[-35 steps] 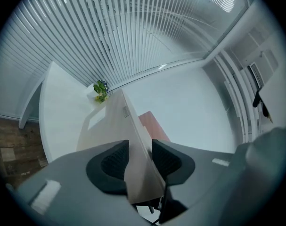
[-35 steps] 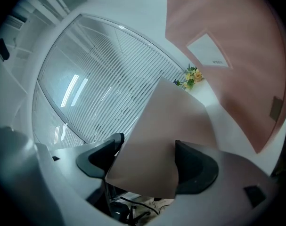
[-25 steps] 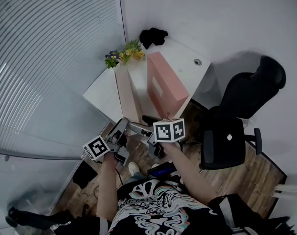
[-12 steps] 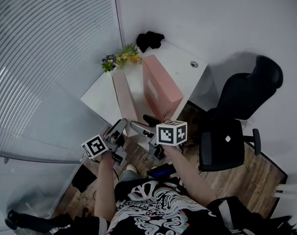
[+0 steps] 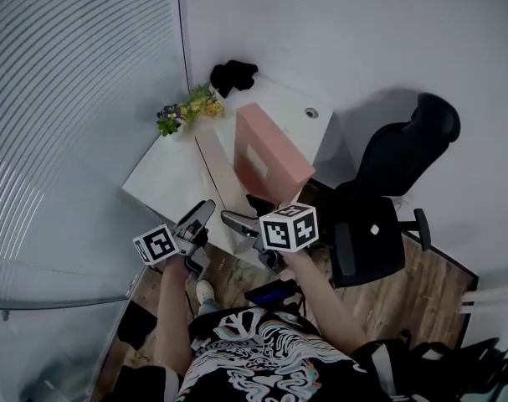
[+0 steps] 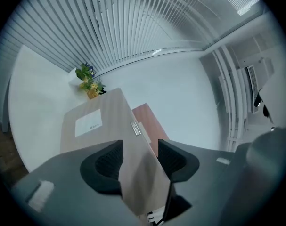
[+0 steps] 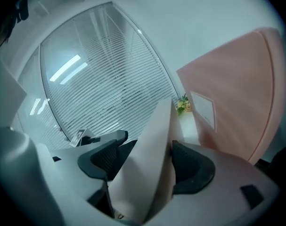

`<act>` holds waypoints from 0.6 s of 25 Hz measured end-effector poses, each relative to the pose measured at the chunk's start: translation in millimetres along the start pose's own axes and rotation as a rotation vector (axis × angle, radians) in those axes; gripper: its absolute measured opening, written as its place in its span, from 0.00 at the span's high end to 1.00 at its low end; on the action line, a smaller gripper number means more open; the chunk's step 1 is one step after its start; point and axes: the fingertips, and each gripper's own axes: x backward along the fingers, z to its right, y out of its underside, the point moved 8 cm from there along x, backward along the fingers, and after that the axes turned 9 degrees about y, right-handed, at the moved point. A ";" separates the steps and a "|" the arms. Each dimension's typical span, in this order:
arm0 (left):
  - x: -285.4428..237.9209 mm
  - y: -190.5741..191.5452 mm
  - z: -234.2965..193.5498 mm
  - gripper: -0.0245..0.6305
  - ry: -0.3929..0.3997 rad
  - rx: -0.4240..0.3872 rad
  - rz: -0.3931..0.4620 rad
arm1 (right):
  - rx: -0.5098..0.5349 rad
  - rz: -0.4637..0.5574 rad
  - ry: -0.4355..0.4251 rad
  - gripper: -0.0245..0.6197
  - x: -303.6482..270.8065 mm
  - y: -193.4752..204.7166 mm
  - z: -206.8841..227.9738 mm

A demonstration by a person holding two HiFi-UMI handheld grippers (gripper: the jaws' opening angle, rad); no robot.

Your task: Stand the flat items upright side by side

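The tan flat box (image 5: pixel 213 170) stands on edge on the white table (image 5: pixel 157 182), just left of the pink box (image 5: pixel 270 162). The left gripper (image 6: pixel 140 147), whose jaws have just been closing, and the right gripper (image 7: pixel 147 147) both pinch its near edge. It looks like light, stiff cardboard that tips easily, so edge grips suit it.

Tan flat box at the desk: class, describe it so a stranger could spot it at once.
Find the white desk in the room's corner, with flowers at its back. Two boxes stand on edge there; the tan box is the thinner one, left of the pink box.
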 end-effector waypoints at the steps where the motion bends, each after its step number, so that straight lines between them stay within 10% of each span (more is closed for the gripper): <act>1: -1.8 -1.7 -3.3 0.63 0.004 0.014 -0.016 | 0.008 -0.011 0.019 0.40 -2.5 -2.4 -0.8; 15: -9.3 -17.9 -46.3 0.64 0.098 0.091 -0.169 | 0.133 -0.066 0.215 0.40 -21.9 -35.1 -14.7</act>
